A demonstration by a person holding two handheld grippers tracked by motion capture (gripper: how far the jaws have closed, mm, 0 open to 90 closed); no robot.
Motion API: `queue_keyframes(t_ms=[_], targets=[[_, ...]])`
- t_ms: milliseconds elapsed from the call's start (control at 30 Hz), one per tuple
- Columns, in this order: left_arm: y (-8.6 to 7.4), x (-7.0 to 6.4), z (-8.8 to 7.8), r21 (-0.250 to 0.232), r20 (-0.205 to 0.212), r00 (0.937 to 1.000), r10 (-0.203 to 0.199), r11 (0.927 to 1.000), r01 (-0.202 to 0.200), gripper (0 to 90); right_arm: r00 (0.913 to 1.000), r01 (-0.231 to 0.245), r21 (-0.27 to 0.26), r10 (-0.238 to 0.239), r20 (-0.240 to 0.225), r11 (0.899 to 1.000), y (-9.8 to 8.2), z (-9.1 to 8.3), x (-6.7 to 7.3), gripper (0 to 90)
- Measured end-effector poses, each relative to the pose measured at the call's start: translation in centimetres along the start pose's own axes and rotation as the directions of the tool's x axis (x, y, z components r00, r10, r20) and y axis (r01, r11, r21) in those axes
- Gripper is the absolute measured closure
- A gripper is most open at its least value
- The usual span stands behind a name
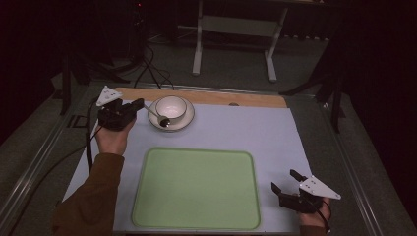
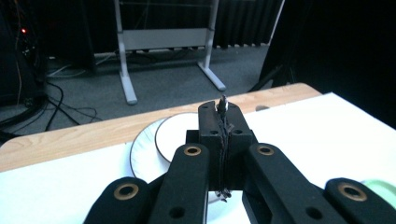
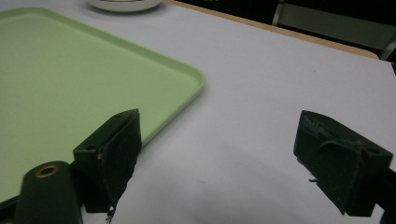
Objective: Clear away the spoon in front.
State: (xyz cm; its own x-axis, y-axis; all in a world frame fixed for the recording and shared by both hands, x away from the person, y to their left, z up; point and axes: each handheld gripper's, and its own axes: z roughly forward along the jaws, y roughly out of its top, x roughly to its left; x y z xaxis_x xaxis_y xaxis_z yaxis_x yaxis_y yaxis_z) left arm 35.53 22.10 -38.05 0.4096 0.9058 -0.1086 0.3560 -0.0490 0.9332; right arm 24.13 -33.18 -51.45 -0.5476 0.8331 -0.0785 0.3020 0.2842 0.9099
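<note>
Spoon (image 1: 158,116): metal, handle clamped in left gripper (image 1: 139,104), dark bowl end resting on saucer (image 1: 186,123) rim beside white cup (image 1: 171,106). Saucer lies beyond the empty green tray (image 1: 196,189), upright.

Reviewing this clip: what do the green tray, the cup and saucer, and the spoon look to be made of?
Green tray: probably plastic, matte, evenly pale green with a moulded raised rim and rounded corners. Cup and saucer: likely glazed ceramic, glossy white with a thin dark line round the rims. Spoon: seemingly metal, thin handle and dark reflective bowl, gripped by the left gripper; too small to be sure.
</note>
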Motion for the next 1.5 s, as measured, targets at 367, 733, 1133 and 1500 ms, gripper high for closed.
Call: queue_keyframes(t_ms=[367,733,1133,1500], targets=[[-1.2,0.2,-0.5,0.064,0.004,0.9999,0.011,0.9979,-0.011,89.3,0.9999,-0.011,0.003,0.011,0.003,1.000,-0.1,-0.1,-0.1,14.8],[-3.0,0.8,-1.4,0.115,0.000,1.0000,0.002,0.9934,-0.002,89.3,1.0000,-0.005,0.011,0.005,-0.004,1.000,-0.1,0.0,0.0,14.8],[-4.0,0.7,-1.4,0.226,0.017,0.9978,0.063,0.9719,-0.066,89.1,1.0000,-0.003,0.015,0.003,-0.005,1.000,-0.1,0.1,0.0,14.8],[-4.3,1.4,0.4,0.168,0.003,0.9993,0.038,0.9851,-0.038,88.3,0.9999,0.002,0.024,-0.002,-0.011,1.000,-0.1,0.3,0.0,14.8]])
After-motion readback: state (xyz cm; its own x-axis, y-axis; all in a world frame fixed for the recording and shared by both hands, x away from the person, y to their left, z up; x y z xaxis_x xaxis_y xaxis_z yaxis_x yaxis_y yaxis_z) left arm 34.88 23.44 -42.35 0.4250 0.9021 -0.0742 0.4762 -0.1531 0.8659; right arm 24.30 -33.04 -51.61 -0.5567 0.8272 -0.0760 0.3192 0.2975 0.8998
